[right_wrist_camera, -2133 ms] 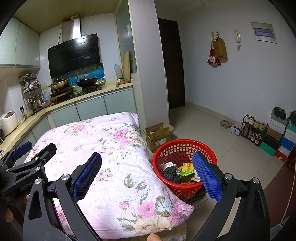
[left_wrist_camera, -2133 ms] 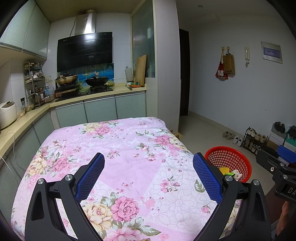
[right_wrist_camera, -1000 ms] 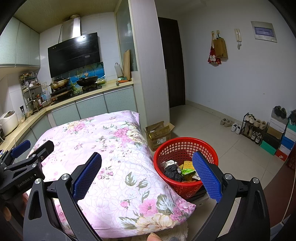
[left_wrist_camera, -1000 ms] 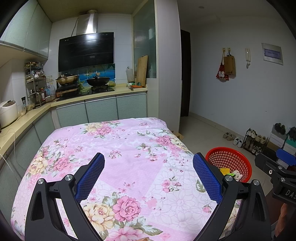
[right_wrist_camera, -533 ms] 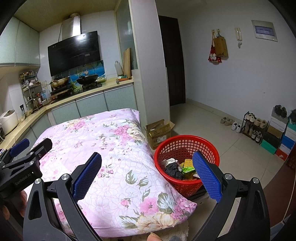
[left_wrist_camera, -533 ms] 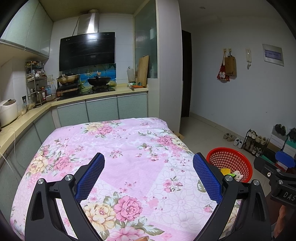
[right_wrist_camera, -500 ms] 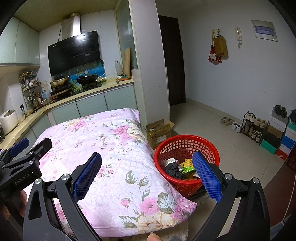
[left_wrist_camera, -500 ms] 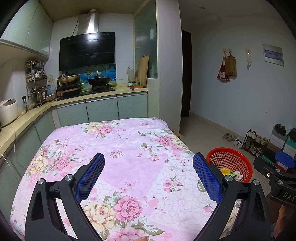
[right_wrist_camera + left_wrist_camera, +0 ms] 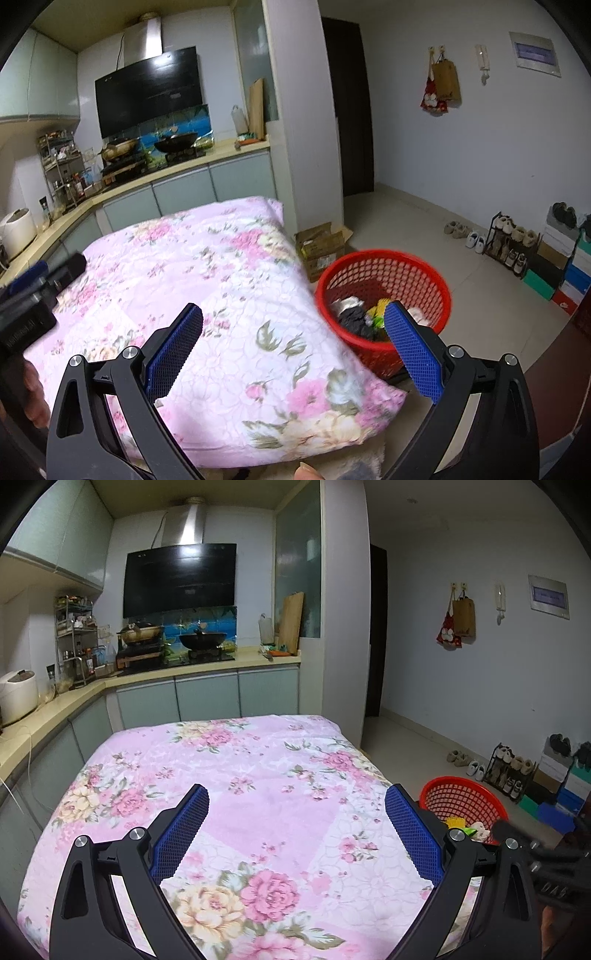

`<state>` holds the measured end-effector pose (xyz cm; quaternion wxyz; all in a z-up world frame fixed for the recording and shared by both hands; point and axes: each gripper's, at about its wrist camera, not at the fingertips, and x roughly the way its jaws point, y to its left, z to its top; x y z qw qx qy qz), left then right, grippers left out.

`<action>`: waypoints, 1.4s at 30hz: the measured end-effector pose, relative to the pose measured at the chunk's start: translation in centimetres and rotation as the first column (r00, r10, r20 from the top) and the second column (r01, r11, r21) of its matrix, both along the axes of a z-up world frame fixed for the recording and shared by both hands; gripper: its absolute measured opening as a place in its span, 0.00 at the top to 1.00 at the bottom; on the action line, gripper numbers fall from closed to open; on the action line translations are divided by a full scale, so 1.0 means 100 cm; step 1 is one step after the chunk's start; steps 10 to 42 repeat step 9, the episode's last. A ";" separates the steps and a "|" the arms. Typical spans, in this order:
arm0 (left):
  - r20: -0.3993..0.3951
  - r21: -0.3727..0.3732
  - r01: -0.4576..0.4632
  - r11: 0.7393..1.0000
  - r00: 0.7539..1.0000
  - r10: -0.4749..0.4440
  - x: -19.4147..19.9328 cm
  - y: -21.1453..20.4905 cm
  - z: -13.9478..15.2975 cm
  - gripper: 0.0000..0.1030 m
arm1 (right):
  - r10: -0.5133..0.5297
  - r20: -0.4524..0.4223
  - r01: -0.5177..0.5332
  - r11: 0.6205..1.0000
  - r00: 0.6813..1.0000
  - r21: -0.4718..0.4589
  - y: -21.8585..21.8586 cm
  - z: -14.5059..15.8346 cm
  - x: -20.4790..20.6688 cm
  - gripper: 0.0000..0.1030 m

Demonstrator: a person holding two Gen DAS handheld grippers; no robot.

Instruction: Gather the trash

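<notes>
A red mesh basket (image 9: pixel 384 271) stands on the floor at the right side of a surface draped in a pink floral quilt (image 9: pixel 207 280). Inside it lie several pieces of trash (image 9: pixel 364 317): a black wad, something silvery, yellow and green wrappers. The basket (image 9: pixel 463 805) also shows at the right in the left wrist view. My left gripper (image 9: pixel 295 827) hovers open above the quilt (image 9: pixel 236 790), nothing between its blue pads. My right gripper (image 9: pixel 291 343) is open and empty too, over the quilt's right corner with its right pad in front of the basket.
A cardboard box (image 9: pixel 323 243) sits on the floor behind the basket beside a white pillar (image 9: pixel 303 122). Kitchen counter (image 9: pixel 177 670) with stove and wok runs behind the quilt. A shoe rack (image 9: pixel 511 240) and coloured boxes (image 9: pixel 561 273) line the right wall. Tiled floor lies between.
Both views have drifted slightly; the right gripper has shifted and tilted, so the basket now sits further right and looks a little blurred. Both grippers stay open and empty.
</notes>
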<state>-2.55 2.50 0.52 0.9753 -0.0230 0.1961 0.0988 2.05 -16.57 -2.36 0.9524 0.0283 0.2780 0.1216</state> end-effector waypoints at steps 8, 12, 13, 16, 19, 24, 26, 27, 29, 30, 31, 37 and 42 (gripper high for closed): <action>0.004 0.088 -0.083 0.993 0.997 0.083 -0.009 0.031 -0.009 0.10 | 0.164 -0.035 -0.164 0.986 0.986 0.006 0.059 -0.058 -0.044 0.07; -0.003 0.079 -0.092 0.993 0.996 0.093 -0.009 0.037 -0.012 0.10 | 0.198 -0.018 -0.198 0.980 0.980 -0.015 0.071 -0.069 -0.057 0.07; -0.003 0.079 -0.092 0.993 0.996 0.093 -0.009 0.037 -0.012 0.10 | 0.198 -0.018 -0.198 0.980 0.980 -0.015 0.071 -0.069 -0.057 0.07; -0.003 0.079 -0.092 0.993 0.996 0.093 -0.009 0.037 -0.012 0.10 | 0.198 -0.018 -0.198 0.980 0.980 -0.015 0.071 -0.069 -0.057 0.07; -0.003 0.079 -0.092 0.993 0.996 0.093 -0.009 0.037 -0.012 0.10 | 0.198 -0.018 -0.198 0.980 0.980 -0.015 0.071 -0.069 -0.057 0.07; -0.003 0.079 -0.092 0.993 0.996 0.093 -0.009 0.037 -0.012 0.10 | 0.198 -0.018 -0.198 0.980 0.980 -0.015 0.071 -0.069 -0.057 0.07; -0.003 0.079 -0.092 0.993 0.996 0.093 -0.009 0.037 -0.012 0.10 | 0.198 -0.018 -0.198 0.980 0.980 -0.015 0.071 -0.069 -0.057 0.07; -0.003 0.079 -0.092 0.993 0.996 0.093 -0.009 0.037 -0.012 0.10 | 0.198 -0.018 -0.198 0.980 0.980 -0.015 0.071 -0.069 -0.057 0.07; -0.003 0.079 -0.092 0.993 0.996 0.093 -0.009 0.037 -0.012 0.10 | 0.198 -0.018 -0.198 0.980 0.980 -0.015 0.071 -0.069 -0.057 0.07; -0.003 0.079 -0.092 0.993 0.996 0.093 -0.009 0.037 -0.012 0.10 | 0.198 -0.018 -0.198 0.980 0.980 -0.015 0.071 -0.069 -0.057 0.07; -0.003 0.079 -0.092 0.993 0.996 0.093 -0.009 0.037 -0.012 0.10 | 0.198 -0.018 -0.198 0.980 0.980 -0.015 0.071 -0.069 -0.057 0.07; -0.003 0.079 -0.092 0.993 0.996 0.093 -0.009 0.037 -0.012 0.10 | 0.198 -0.018 -0.198 0.980 0.980 -0.015 0.071 -0.069 -0.057 0.07; -0.003 0.079 -0.092 0.993 0.996 0.093 -0.009 0.037 -0.012 0.10 | 0.198 -0.018 -0.198 0.980 0.980 -0.015 0.071 -0.069 -0.057 0.07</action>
